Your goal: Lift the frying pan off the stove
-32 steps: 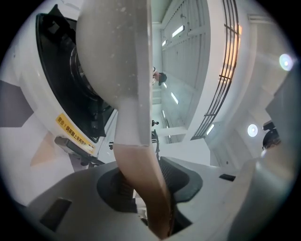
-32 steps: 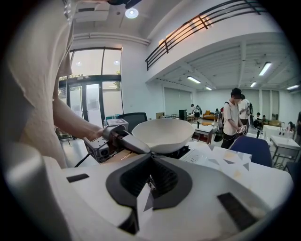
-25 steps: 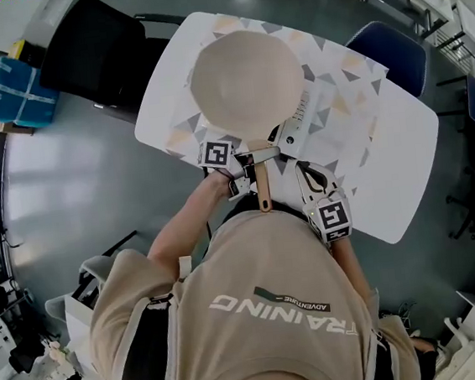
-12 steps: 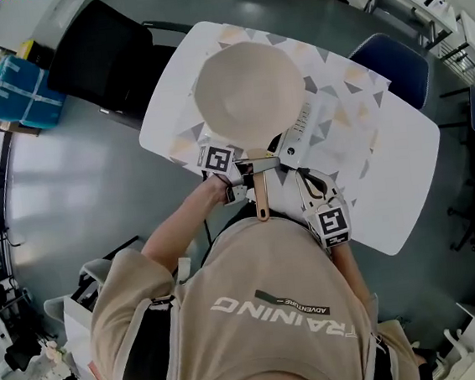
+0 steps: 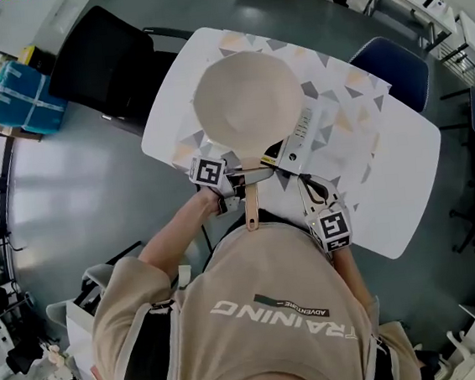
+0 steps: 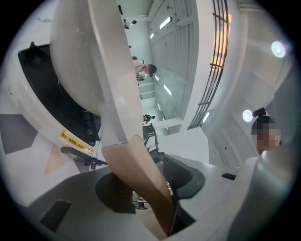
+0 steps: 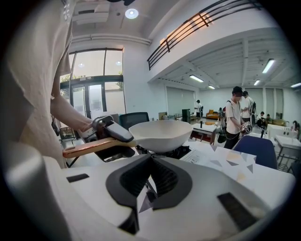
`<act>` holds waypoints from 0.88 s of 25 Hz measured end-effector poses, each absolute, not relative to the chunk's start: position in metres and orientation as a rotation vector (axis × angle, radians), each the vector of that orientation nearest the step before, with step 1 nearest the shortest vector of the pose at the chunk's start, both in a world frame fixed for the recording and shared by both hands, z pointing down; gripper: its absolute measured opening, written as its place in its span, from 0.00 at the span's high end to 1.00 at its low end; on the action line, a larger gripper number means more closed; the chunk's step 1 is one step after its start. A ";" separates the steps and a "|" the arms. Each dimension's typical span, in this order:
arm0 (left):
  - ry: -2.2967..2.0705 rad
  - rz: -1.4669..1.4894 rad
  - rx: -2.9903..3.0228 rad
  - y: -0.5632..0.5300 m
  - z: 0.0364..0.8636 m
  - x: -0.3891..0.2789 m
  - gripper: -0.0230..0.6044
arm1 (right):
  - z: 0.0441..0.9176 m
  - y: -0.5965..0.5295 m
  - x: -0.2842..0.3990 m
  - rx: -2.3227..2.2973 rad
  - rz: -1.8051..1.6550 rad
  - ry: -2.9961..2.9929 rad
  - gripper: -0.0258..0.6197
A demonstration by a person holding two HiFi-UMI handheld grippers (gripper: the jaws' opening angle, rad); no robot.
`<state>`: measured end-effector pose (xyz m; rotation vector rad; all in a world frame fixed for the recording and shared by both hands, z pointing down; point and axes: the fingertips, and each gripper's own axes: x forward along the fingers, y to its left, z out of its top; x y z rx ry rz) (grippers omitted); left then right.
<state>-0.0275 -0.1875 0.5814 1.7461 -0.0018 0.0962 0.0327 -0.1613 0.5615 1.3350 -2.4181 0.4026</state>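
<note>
A cream frying pan [image 5: 247, 99] with a wooden handle [image 5: 250, 209] sits level over the portable stove [image 5: 299, 132] on the white table. My left gripper [image 5: 241, 179] straddles the handle close to the pan, one jaw above it and one below. Its jaws are opening. In the left gripper view the handle [image 6: 141, 183] runs askew between the pads with a gap on one side. The right gripper view shows the pan [image 7: 160, 134] low on the burner grate [image 7: 181, 151]. My right gripper [image 5: 296, 169] hangs beside the stove's front, shut and empty [image 7: 150, 162].
The table [image 5: 388, 177] bears a mat with a triangle pattern. A black chair [image 5: 96, 52] stands at its far left and a blue chair [image 5: 389, 63] at its far right. A blue crate [image 5: 20, 90] sits on the floor. People stand in the background [image 7: 235, 117].
The left gripper has shifted to the left and the wooden handle has swung left with it. The pan stays over the stove. The right gripper has hardly moved.
</note>
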 end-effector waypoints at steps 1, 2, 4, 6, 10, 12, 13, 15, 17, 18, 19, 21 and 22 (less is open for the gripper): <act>0.000 0.097 1.751 -0.189 0.579 -0.030 0.67 | 0.562 -0.162 0.032 1.335 0.402 -2.420 0.95; 0.005 0.094 1.757 -0.190 0.577 -0.032 0.67 | 0.562 -0.163 0.032 1.335 0.401 -2.421 0.95; 0.029 0.069 1.763 -0.191 0.569 -0.035 0.67 | 0.561 -0.163 0.031 1.333 0.399 -2.423 0.95; 0.048 0.044 1.767 -0.190 0.561 -0.038 0.67 | 0.560 -0.163 0.030 1.330 0.396 -2.426 0.95; 0.009 0.088 1.794 -0.191 0.557 -0.046 0.66 | 0.559 -0.165 0.028 1.323 0.391 -2.432 0.95; 0.007 0.096 1.805 -0.192 0.552 -0.048 0.66 | 0.557 -0.166 0.028 1.329 0.381 -2.435 0.95; 0.013 0.092 1.806 -0.192 0.547 -0.048 0.66 | 0.556 -0.167 0.029 1.330 0.377 -2.438 0.95; 0.025 0.084 1.804 -0.191 0.538 -0.047 0.66 | 0.554 -0.168 0.030 1.328 0.369 -2.442 0.95; 0.035 0.069 1.800 -0.190 0.528 -0.046 0.66 | 0.551 -0.172 0.031 1.330 0.359 -2.450 0.95; 0.039 0.060 1.802 -0.190 0.524 -0.044 0.66 | 0.549 -0.173 0.031 1.332 0.354 -2.456 0.95; 0.041 0.055 1.805 -0.190 0.521 -0.043 0.66 | 0.547 -0.174 0.032 1.334 0.350 -2.461 0.95; 0.037 0.060 1.811 -0.188 0.516 -0.041 0.66 | 0.544 -0.175 0.033 1.341 0.347 -2.473 0.95; 0.036 0.062 1.813 -0.188 0.514 -0.040 0.66 | 0.542 -0.175 0.034 1.346 0.353 -2.480 0.95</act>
